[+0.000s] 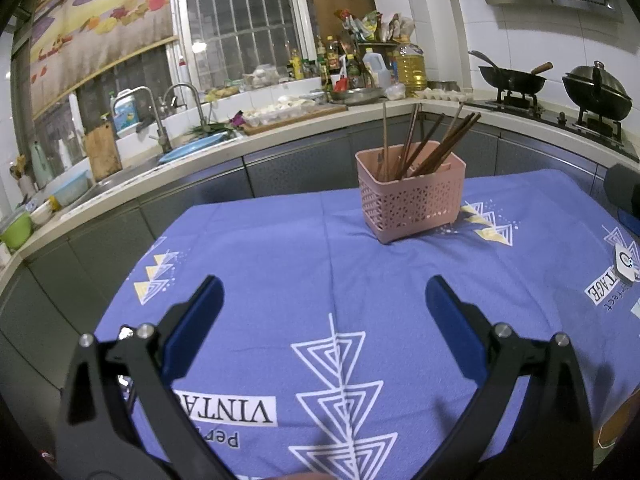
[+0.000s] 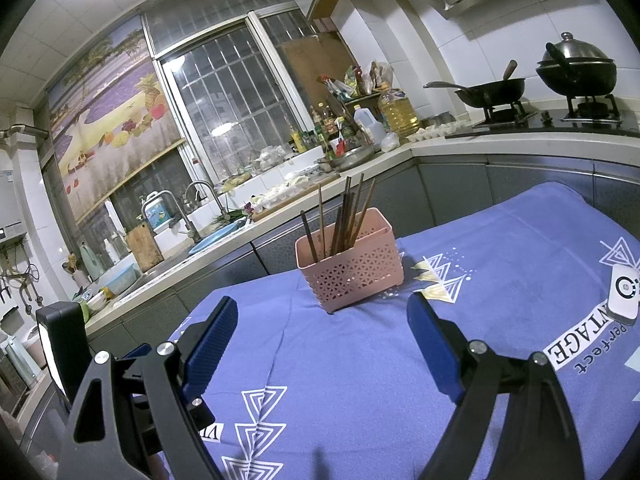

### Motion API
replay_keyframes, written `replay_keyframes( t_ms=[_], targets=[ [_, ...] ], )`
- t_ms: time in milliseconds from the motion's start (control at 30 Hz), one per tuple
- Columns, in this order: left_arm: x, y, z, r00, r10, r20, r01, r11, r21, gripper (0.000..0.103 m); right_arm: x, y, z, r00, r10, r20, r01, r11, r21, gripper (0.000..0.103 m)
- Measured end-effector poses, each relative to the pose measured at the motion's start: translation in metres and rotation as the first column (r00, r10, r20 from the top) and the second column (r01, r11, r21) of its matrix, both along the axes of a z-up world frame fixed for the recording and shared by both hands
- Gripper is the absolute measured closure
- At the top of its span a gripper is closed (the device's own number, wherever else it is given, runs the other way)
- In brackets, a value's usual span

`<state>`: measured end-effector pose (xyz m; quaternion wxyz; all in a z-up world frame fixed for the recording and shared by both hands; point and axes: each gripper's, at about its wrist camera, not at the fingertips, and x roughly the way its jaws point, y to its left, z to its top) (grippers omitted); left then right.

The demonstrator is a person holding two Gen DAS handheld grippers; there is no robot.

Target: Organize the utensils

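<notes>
A pink perforated utensil basket (image 1: pixel 410 196) stands upright on the blue patterned tablecloth (image 1: pixel 280 256), near the table's far edge. Several brown chopsticks (image 1: pixel 424 148) stand inside it, leaning in different directions. It also shows in the right wrist view (image 2: pixel 352 268), with the chopsticks (image 2: pixel 348 216) sticking out of its top. My left gripper (image 1: pixel 324 300) is open and empty, hovering over the cloth well short of the basket. My right gripper (image 2: pixel 322 320) is open and empty, just in front of the basket.
A small white device (image 2: pixel 624 294) lies on the cloth at the right. The other gripper's black body (image 2: pixel 60 344) shows at the left of the right wrist view. Behind the table runs a kitchen counter (image 1: pixel 224 152) with a sink, bottles and a stove with woks (image 1: pixel 516 76).
</notes>
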<state>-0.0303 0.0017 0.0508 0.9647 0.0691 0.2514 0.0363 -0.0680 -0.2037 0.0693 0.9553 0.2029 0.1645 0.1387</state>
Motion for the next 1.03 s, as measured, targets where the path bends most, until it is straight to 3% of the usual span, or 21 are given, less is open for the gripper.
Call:
replay_keyframes(
  t_ms=[1033],
  targets=[
    [0.001, 0.007, -0.009, 0.998, -0.037, -0.044, 0.036, 0.999, -0.014, 0.006, 0.0, 0.001, -0.002, 1.0, 0.0, -0.003, 0.0, 1.0, 0.0, 0.017]
  ],
)
